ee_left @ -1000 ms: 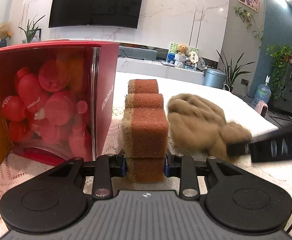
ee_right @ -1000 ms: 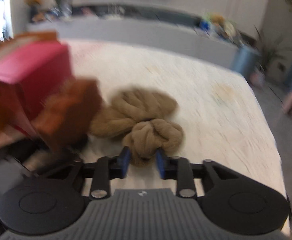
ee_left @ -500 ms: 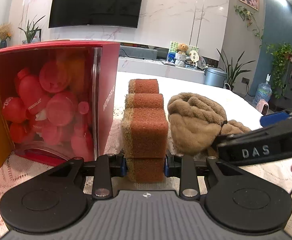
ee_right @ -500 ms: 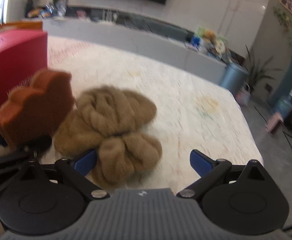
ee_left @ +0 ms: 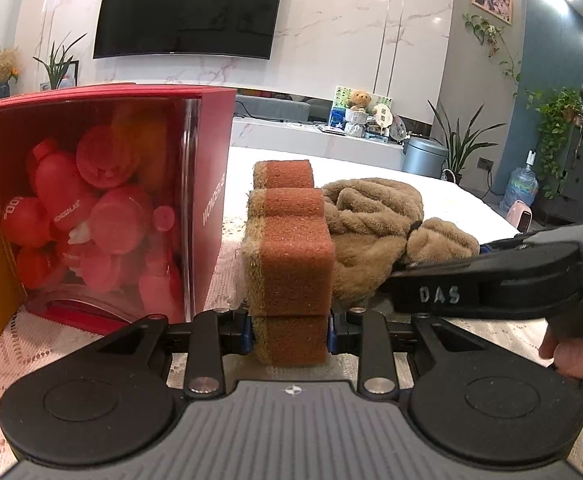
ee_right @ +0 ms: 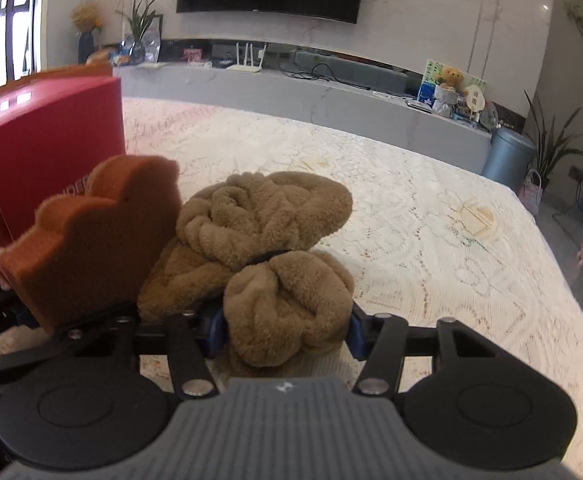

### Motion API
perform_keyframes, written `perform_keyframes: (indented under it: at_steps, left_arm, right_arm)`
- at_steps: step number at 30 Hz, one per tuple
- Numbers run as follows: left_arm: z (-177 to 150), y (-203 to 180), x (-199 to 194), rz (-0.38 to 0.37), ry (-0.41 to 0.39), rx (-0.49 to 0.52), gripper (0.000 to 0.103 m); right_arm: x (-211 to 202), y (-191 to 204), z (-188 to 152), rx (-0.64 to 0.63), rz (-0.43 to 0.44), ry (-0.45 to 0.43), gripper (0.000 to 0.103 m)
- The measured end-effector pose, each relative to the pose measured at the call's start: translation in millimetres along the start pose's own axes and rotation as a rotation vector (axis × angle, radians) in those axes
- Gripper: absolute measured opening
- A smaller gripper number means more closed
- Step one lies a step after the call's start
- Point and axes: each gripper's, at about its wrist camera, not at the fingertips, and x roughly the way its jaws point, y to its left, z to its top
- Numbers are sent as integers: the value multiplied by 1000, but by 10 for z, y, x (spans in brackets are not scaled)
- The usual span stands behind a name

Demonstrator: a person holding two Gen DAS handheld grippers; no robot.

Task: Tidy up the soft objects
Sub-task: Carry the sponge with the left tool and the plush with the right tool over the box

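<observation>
Right fingers (ee_right: 353,332) have closed around plush (ee_right: 287,304); box (ee_left: 103,200) flanks sponge (ee_left: 291,268).

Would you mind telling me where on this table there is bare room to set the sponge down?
The lace tablecloth lies bare to the right of and beyond the brown towel, out to the far edge. It is crowded on the left: the sponge stands squeezed between the red box and the towel.

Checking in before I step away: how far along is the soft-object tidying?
Done: nothing visibly put away yet. In hand: left gripper clamps the orange sponge; right gripper closes around the brown plush towel's tied end. Left: both items remain on the lace tablecloth beside the red box.
</observation>
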Motion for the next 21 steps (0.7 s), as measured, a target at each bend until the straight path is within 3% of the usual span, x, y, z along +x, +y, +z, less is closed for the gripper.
perform_keyframes:
  at_steps: [7, 12, 21]
  left_arm:
    - [7, -87, -158, -38, -92, 147, 35]
    - [163, -123, -322, -70, -121, 121, 35]
    - [620, -67, -801, -131, -176, 30, 35]
  right_arm:
    - [-114, -143, 32, 150, -52, -51, 54]
    - [-286, -169, 82, 184, -67, -67, 53]
    - [-1028, 17, 390, 148, -153, -183, 53]
